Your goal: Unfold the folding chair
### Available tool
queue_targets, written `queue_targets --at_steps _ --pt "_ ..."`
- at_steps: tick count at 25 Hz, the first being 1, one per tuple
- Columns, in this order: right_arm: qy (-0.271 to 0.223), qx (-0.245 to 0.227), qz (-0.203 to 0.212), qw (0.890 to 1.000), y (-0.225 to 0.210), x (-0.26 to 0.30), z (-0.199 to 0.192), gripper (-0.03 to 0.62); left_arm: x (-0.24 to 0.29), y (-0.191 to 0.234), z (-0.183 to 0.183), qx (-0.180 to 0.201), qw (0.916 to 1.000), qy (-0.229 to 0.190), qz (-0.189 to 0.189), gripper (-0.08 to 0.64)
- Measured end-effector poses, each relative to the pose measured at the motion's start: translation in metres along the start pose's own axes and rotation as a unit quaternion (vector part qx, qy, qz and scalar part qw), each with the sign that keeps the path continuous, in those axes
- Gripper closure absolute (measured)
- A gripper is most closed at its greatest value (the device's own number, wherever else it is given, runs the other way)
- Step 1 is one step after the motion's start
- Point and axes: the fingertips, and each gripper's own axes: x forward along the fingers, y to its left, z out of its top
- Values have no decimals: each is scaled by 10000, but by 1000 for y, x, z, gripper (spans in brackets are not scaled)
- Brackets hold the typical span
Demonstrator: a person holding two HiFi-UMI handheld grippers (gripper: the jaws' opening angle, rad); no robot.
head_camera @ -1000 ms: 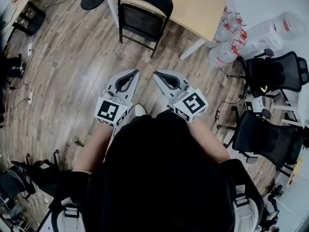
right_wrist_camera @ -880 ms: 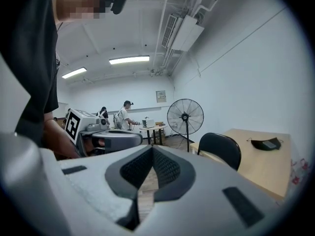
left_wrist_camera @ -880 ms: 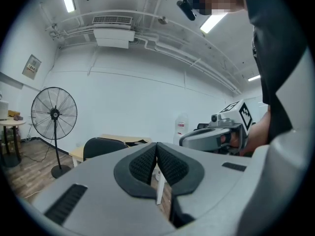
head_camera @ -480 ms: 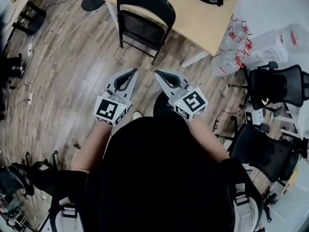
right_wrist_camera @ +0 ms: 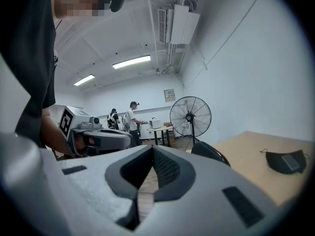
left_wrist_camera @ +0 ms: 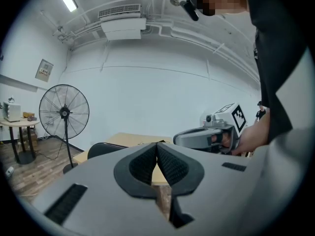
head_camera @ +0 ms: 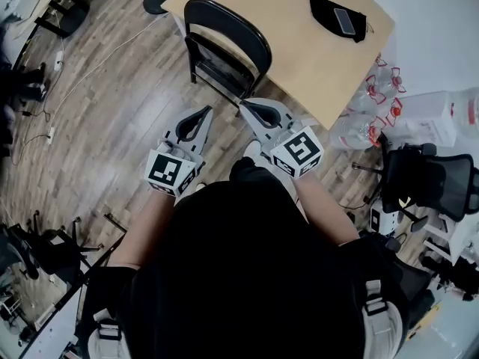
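Both grippers are closed on nothing. The left gripper (left_wrist_camera: 156, 144) has its ribbed black fingers (left_wrist_camera: 172, 165) pressed together at the tips, and the right gripper (right_wrist_camera: 151, 147) has its fingers the same way. In the head view the two are held side by side, near level, over the wooden floor (head_camera: 120, 103) and pointing toward the desk (head_camera: 299, 51). Each carries a marker cube (head_camera: 171, 172) at its rear, printed with a black-and-white square pattern.

The folding chair (head_camera: 217, 60) stands just ahead of the fingertips, at the near edge of the desk and apart from both grippers. It is all black, with an arched tubular back rail and thin metal legs on the floor. It stands upright, its long axis vertical and its back toward the person. Its front faces the desk.

On the desk lies a black pouch (head_camera: 333, 13) with a phone (head_camera: 346, 22) on it. Plastic bottles (head_camera: 359, 129) sit beside the desk, and black office chairs (head_camera: 434, 178) are further right. A standing fan (right_wrist_camera: 190, 116) is near the wall.
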Motion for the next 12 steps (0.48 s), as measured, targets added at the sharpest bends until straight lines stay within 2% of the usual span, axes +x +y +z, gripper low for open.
queue_targets --at_steps 7,12 --pt "32 65 364 9993 -68 3 3 591 58 4 8 2 9990 89 443 566" --pt "59 156 475 9987 -94 7 1 591 82 10 14 39 9987 89 509 566"
